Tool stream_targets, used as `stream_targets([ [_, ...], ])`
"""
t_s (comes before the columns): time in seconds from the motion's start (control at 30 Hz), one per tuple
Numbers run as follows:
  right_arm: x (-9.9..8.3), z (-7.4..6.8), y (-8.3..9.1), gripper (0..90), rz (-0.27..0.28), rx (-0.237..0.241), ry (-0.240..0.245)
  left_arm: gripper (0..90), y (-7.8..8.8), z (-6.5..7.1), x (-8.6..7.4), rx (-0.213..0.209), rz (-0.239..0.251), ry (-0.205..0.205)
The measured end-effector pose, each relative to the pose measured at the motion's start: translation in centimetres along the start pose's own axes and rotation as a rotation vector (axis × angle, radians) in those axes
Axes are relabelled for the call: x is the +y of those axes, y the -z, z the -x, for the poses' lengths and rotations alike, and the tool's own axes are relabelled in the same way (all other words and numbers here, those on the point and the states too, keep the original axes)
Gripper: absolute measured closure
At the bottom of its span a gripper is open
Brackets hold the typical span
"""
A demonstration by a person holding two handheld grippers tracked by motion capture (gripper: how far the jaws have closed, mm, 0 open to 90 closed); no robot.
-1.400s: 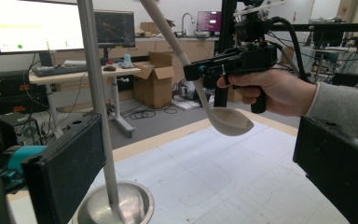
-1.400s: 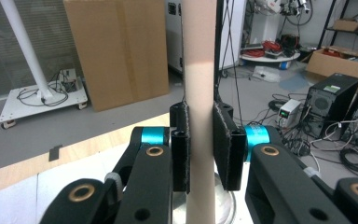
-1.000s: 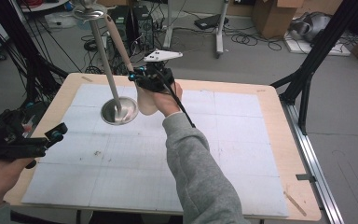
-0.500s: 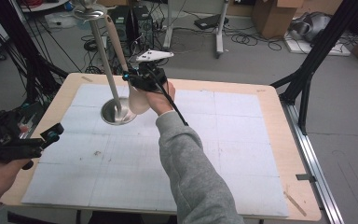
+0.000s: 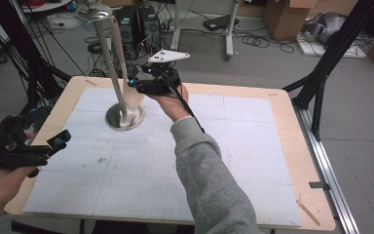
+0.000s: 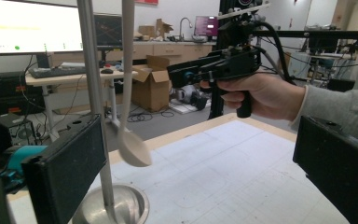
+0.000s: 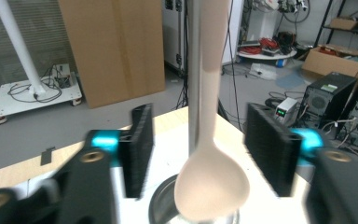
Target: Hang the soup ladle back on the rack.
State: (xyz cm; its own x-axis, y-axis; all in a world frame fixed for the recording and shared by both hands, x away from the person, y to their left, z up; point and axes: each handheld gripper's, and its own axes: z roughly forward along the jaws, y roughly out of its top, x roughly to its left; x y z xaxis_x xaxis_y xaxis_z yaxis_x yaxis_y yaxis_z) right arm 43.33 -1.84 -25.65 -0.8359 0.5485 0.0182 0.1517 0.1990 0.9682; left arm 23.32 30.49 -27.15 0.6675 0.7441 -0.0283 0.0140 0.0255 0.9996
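2 hands work over the tabletop (image 5: 253,146): the right hand (image 5: 173,100), in a grey sleeve (image 5: 209,180), reaches forward and holds the right tongs (image 7: 196,158) level, jaws apart on either side of a pale spoon (image 7: 212,182) that hangs bowl-down beside the steel pole of a stand (image 5: 123,117) with a round base. The left tongs (image 6: 191,182) sit low at the tabletop's near-left edge, jaws wide apart and holding nothing. White gridded sheets cover the wooden tabletop, with cardboard boxes (image 5: 285,17), cables and computer towers on the floor behind.
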Motion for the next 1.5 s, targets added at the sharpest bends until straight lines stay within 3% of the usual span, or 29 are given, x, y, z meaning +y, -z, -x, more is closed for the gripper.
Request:
stream_targets([
  [0.07,-0.1,0.0,0.5,23.1,-0.003,0.017,-0.004,2.9,0.0,0.0,0.0,0.000,-0.002,0.000],
  [0.13,-0.1,0.0,0.7,18.9,-0.008,0.006,0.001,2.9,0.0,0.0,0.0,0.001,-0.002,0.001],
  [0.17,-0.3,0.0,1.2,11.1,-0.018,-0.003,0.000,2.9,0.0,-0.1,0.0,0.002,-0.001,0.001],
  [0.27,-0.5,0.3,1.9,1.0,-0.031,-0.024,-0.009,2.9,0.0,-0.1,-0.1,0.003,-0.001,0.004],
  [0.53,-2.0,1.2,4.7,0.1,-0.018,-0.030,-0.029,2.9,-0.4,0.0,-0.4,-0.003,-0.009,0.006],
  [0.73,-3.7,1.6,7.8,0.1,-0.016,-0.035,-0.044,2.9,-0.9,0.1,-0.5,-0.004,-0.012,0.000],
  [1.17,-7.1,1.8,16.3,0.1,0.055,-0.069,-0.044,2.9,-2.4,-0.1,-1.0,-0.005,-0.025,-0.009],
  [1.5,-10.4,2.1,20.5,0.1,0.069,-0.108,-0.078,2.9,-3.2,0.0,-1.4,-0.023,-0.028,-0.024],
])
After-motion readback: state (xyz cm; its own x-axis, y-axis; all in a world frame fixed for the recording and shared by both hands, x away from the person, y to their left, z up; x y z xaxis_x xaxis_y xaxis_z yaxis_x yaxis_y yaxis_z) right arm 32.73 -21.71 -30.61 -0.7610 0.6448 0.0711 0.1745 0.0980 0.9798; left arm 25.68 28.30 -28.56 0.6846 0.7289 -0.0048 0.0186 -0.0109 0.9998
